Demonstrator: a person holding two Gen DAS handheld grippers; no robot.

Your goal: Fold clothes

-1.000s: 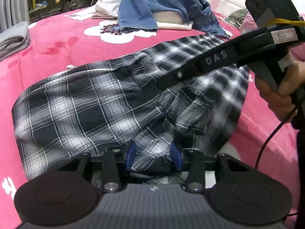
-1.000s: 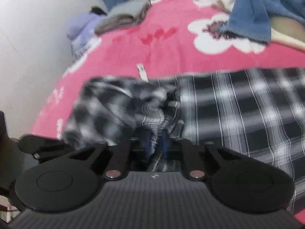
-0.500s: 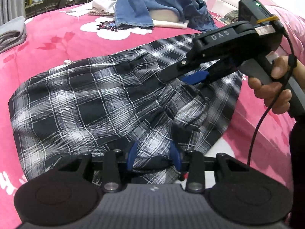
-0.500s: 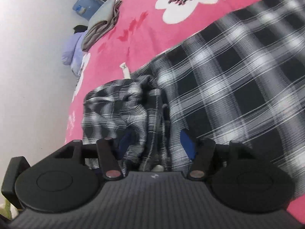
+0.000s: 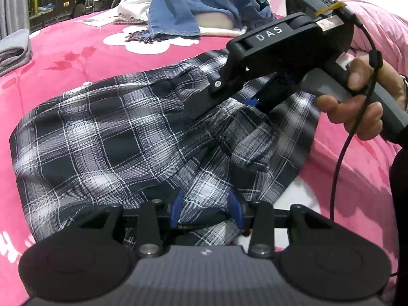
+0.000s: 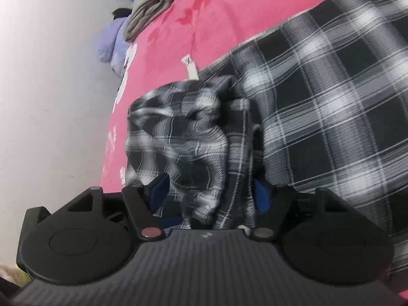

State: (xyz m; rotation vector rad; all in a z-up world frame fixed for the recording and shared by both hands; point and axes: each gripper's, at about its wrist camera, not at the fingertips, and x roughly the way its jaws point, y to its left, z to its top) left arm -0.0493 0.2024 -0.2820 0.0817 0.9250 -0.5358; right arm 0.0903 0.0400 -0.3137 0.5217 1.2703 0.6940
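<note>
Plaid shirt lies spread and rumpled across the pink flowered bedspread. Our left gripper has its blue pads parted around a bunched near hem, likely to hold that edge down. Our right gripper stands wide apart with a crumpled wad of plaid between its pads, not pinching it. We judge a fold is underway. Blue denim garments pile at the far side; a folded grey cloth sits by the white wall.
</note>
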